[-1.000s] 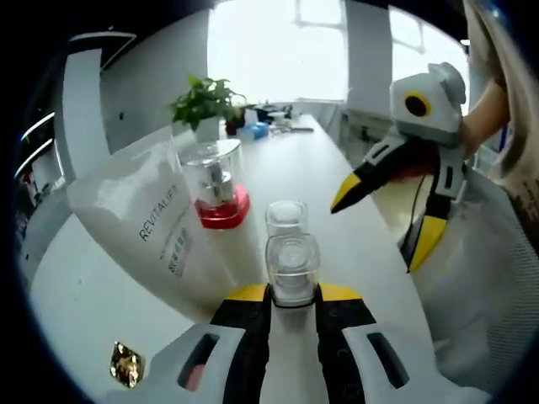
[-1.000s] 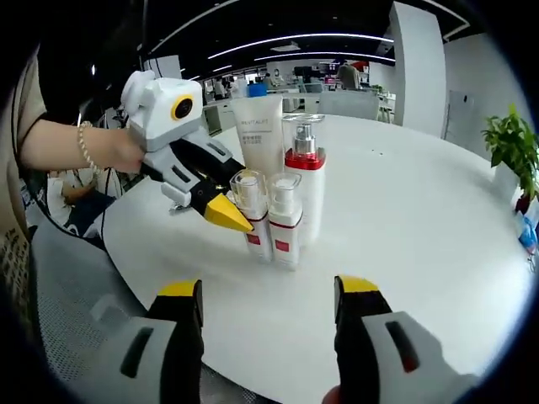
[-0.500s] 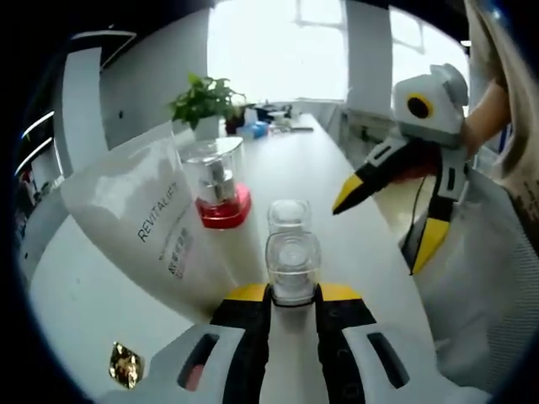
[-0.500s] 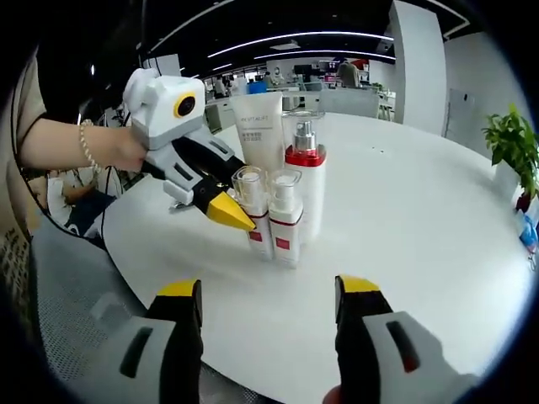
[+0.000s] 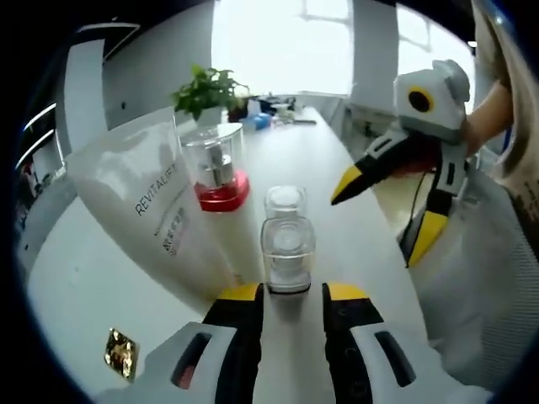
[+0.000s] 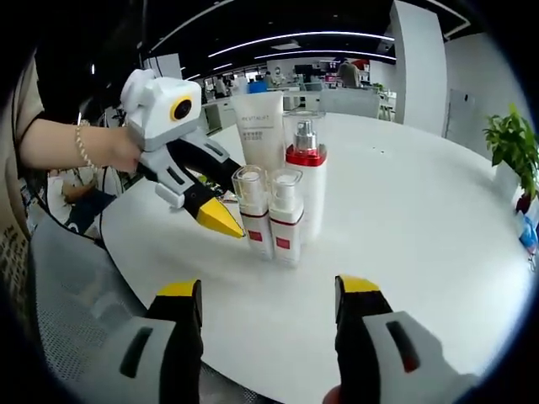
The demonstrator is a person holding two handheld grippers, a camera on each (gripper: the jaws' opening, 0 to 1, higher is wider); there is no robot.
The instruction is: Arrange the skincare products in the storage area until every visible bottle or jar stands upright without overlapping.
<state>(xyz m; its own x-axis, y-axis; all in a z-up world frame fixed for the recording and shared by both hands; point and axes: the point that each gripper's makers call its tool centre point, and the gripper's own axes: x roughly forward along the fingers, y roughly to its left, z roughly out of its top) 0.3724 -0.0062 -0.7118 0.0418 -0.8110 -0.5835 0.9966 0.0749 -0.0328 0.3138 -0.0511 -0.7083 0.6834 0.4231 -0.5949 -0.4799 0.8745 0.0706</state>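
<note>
The placing step looks finished: the small bottle (image 6: 251,210) stands upright on the white surface (image 6: 421,219), touching its twin (image 6: 285,217), with the pump bottle (image 6: 305,172) and tube (image 6: 261,130) just behind. The left gripper (image 5: 290,295) now has its fingers spread, free of the bottle it clamped half a second ago, and has drawn back slightly. The right gripper (image 6: 269,290) hangs wide and empty, nearer the viewer. Next, probably withdraw the left one without nudging the row.

A white round table (image 6: 421,227) carries a potted plant (image 5: 208,91) at its far edge.
</note>
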